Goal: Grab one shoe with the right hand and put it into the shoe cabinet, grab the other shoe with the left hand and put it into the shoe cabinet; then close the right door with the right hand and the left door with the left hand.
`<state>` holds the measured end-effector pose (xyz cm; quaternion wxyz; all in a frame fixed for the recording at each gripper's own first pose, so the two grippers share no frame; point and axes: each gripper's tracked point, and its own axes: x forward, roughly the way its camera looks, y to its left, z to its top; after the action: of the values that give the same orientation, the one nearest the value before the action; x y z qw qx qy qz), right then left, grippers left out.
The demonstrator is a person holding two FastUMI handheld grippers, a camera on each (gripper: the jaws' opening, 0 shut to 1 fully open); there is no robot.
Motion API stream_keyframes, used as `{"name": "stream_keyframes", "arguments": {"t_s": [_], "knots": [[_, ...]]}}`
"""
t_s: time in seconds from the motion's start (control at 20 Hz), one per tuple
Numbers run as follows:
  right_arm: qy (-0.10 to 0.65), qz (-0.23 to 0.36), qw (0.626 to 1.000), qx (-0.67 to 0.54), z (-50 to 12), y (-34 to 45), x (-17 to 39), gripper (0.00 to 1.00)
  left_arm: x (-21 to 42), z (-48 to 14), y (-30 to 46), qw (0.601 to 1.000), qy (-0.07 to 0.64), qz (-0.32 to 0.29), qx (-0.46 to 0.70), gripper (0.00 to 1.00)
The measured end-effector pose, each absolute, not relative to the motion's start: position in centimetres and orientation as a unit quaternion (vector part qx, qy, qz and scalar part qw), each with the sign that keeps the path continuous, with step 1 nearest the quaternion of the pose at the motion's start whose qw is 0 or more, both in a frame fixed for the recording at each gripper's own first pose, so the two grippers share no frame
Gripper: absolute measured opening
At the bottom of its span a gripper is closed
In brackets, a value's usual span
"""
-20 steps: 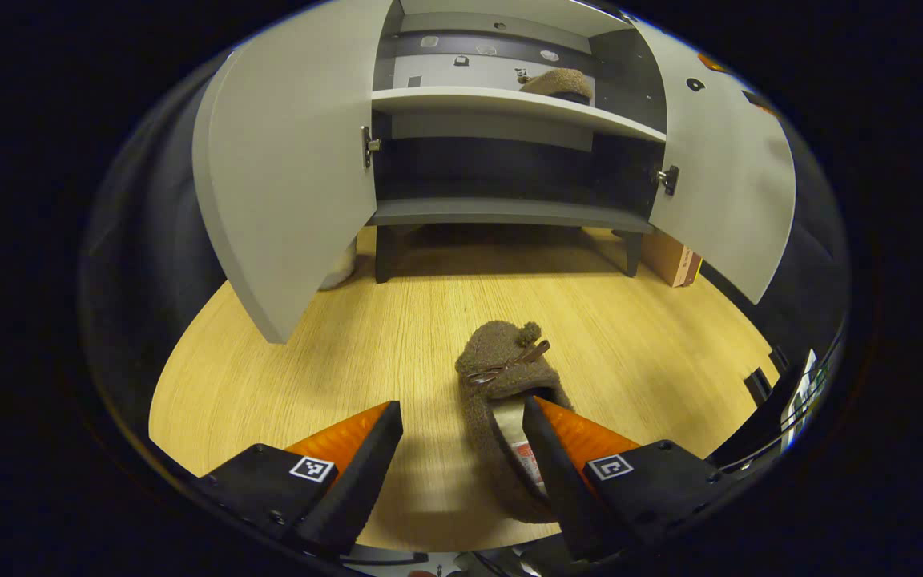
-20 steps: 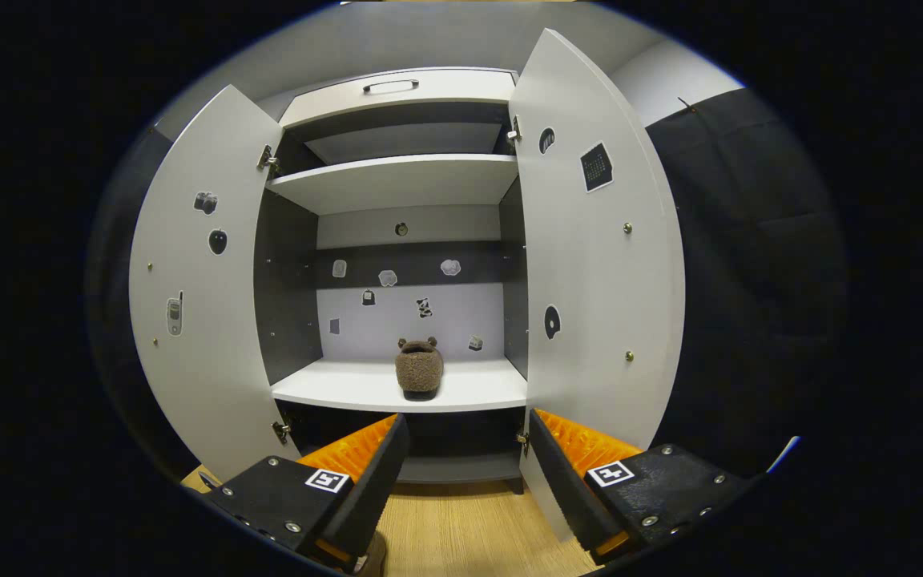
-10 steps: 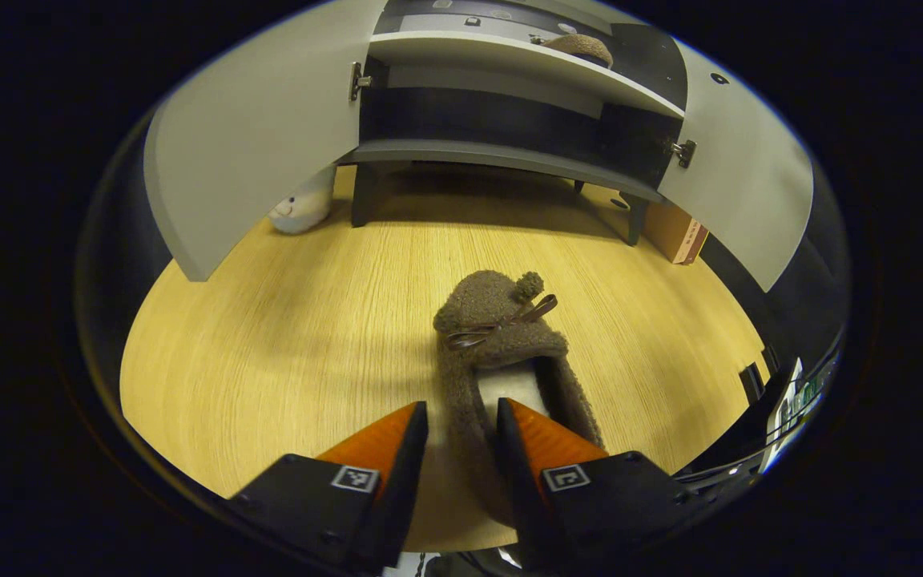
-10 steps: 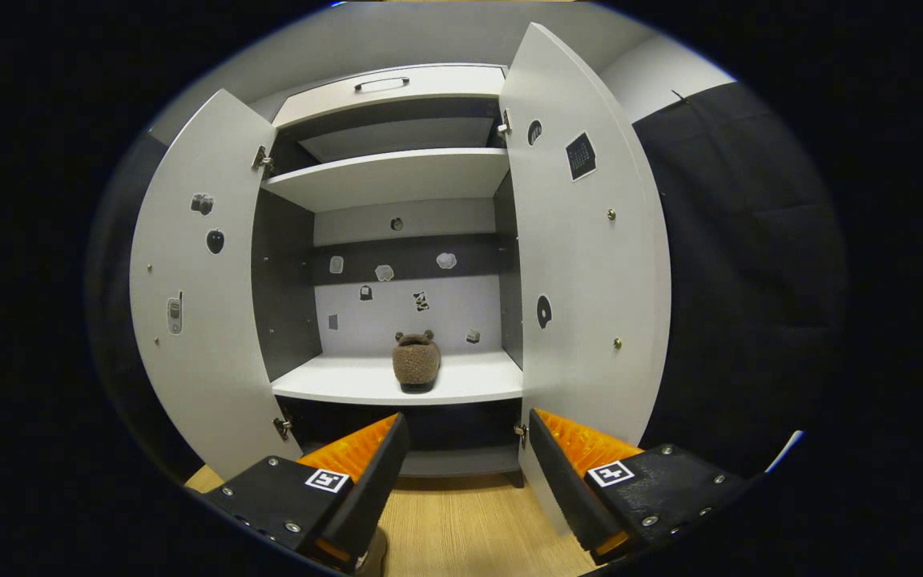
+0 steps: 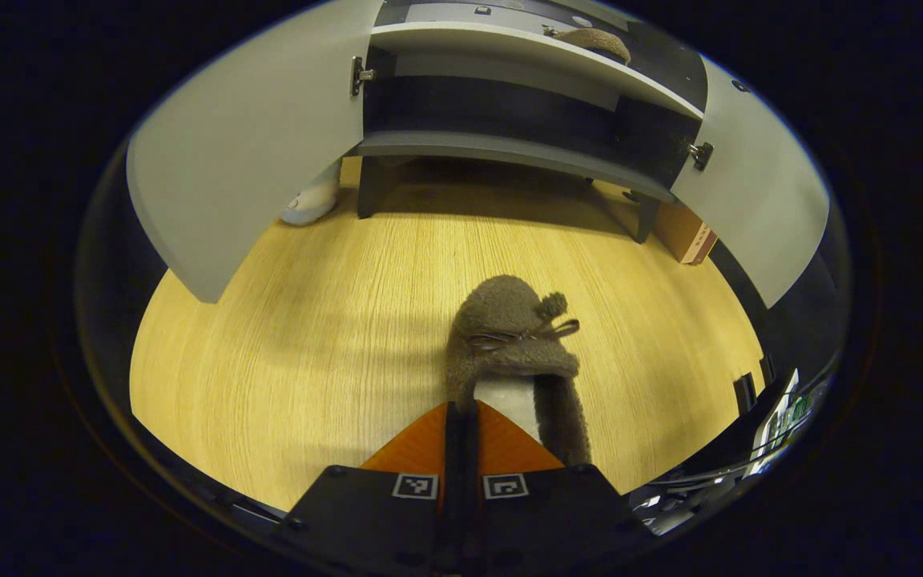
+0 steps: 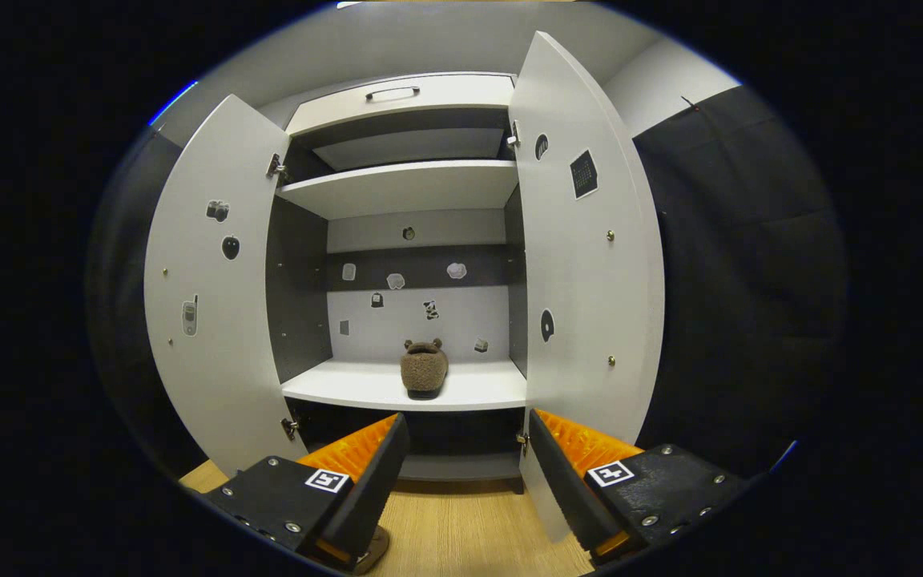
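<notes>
Step in hand: second shoe, left-hand pickup. First shoe (image 6: 424, 369) already sitting on middle shelf (image 6: 461, 391) of shoe cabinet (image 6: 405, 88), toward 12 o'clock in right gripper view.

Left gripper (image 5: 461, 425) clamping near side wall of second shoe (image 5: 509, 336); jaws pressing nearly together with fuzzy collar pinched between. Shoe lying on floor (image 5: 309, 320), toe pointing 12 o'clock toward cabinet.

Right gripper (image 6: 465, 449) idling, jaws spread wide, holding nothing, facing open doors.

Next move, by judgement: lifting shoe clear of floor, carrying toward 12 o'clock, placing beside first shoe without knocking left door (image 5: 245, 152).
</notes>
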<state>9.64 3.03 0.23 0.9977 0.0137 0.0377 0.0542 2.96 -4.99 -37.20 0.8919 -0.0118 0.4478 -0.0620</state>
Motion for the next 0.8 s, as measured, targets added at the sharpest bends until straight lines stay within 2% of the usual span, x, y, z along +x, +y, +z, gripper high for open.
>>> {"name": "stream_keyframes", "arguments": {"t_s": [0.4,0.8], "knots": [[0.046,0.103,0.993,0.02,-0.1,3.3,9.0,0.93,4.0,-26.3,-7.2,0.909,0.409,-0.071,-0.018,0.06],[0.059,0.132,0.989,0.027,-0.9,2.6,7.9,0.92,11.1,-11.5,-9.6,0.948,0.304,-0.092,-0.003,0.06]]}}
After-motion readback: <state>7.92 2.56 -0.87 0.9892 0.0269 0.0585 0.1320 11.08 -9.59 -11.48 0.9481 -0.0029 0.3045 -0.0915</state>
